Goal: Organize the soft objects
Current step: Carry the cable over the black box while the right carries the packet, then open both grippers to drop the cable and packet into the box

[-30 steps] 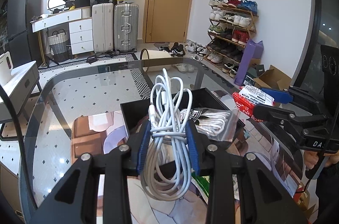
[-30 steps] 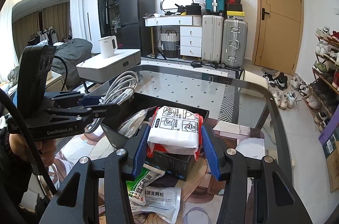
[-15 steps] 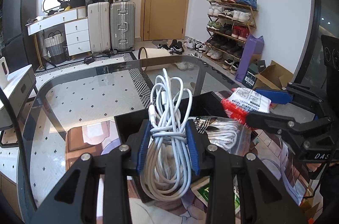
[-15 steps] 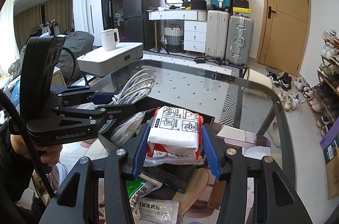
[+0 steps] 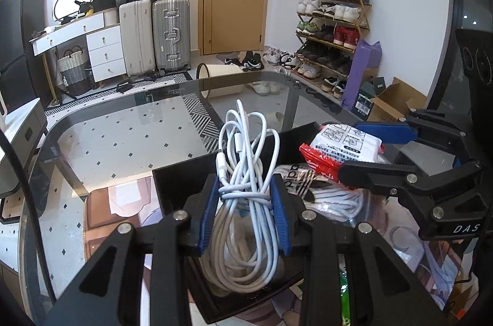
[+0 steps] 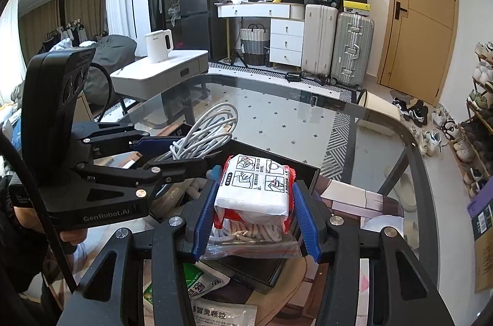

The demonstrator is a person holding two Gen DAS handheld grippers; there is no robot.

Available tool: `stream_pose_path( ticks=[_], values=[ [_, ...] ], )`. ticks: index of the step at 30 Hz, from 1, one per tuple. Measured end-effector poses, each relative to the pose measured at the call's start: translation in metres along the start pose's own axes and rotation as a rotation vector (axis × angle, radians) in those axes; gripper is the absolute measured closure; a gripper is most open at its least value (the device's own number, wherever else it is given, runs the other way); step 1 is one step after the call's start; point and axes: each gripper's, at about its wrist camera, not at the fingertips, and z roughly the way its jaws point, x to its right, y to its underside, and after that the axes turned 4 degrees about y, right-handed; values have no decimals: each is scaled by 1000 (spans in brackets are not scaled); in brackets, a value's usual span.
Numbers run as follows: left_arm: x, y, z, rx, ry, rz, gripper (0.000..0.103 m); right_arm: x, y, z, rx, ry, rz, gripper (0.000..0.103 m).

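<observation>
My left gripper (image 5: 245, 213) is shut on a coiled white cable (image 5: 246, 178) and holds it above the black tray (image 5: 181, 181) on the glass table. My right gripper (image 6: 252, 212) is shut on a white and red wipes pack (image 6: 255, 187), also over the tray (image 6: 311, 171). In the left wrist view the pack (image 5: 339, 144) and right gripper (image 5: 382, 153) hover at the tray's right side. In the right wrist view the left gripper (image 6: 172, 153) and cable (image 6: 206, 131) are at the left. A clear bag of white cord (image 5: 332, 196) lies in the tray.
Medicine sachets (image 6: 212, 304) lie on the printed mat (image 5: 123, 199) in front of the tray. The glass table (image 5: 129, 128) stretches beyond. A side table with a white kettle (image 6: 158, 45) stands to the left; suitcases, a door and a shoe rack (image 5: 332, 26) are behind.
Both grippers moved closer over the tray, each keeping its load. The wipes pack has come in over the tray's right side, above the clear bag.
</observation>
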Motion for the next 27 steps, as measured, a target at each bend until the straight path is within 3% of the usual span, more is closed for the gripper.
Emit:
stream_pose_path(
  ticks=[12, 14, 16, 18, 22, 25, 27],
  values=[
    [-2, 8, 5, -24, 0, 17, 70, -6, -3, 28, -45, 29, -33, 53],
    [-2, 7, 5, -32, 3, 15, 68, -6, -4, 29, -46, 32, -29, 48],
    [-3, 6, 3, -36, 18, 1, 59, -4, -3, 24, -32, 34, -10, 38],
    [-4, 5, -1, -35, 43, -18, 43, 0, -1, 15, -18, 50, 3, 30],
    [-7, 7, -10, -32, 20, -46, 42, 4, 2, -2, 9, 54, 18, 17],
    [-8, 8, -21, -6, 28, -71, 30, 6, 2, -11, 11, 72, 30, 13],
    [-7, 10, -31, 19, 13, -78, 4, 8, 4, -17, 19, 69, 46, 6]
  ],
)
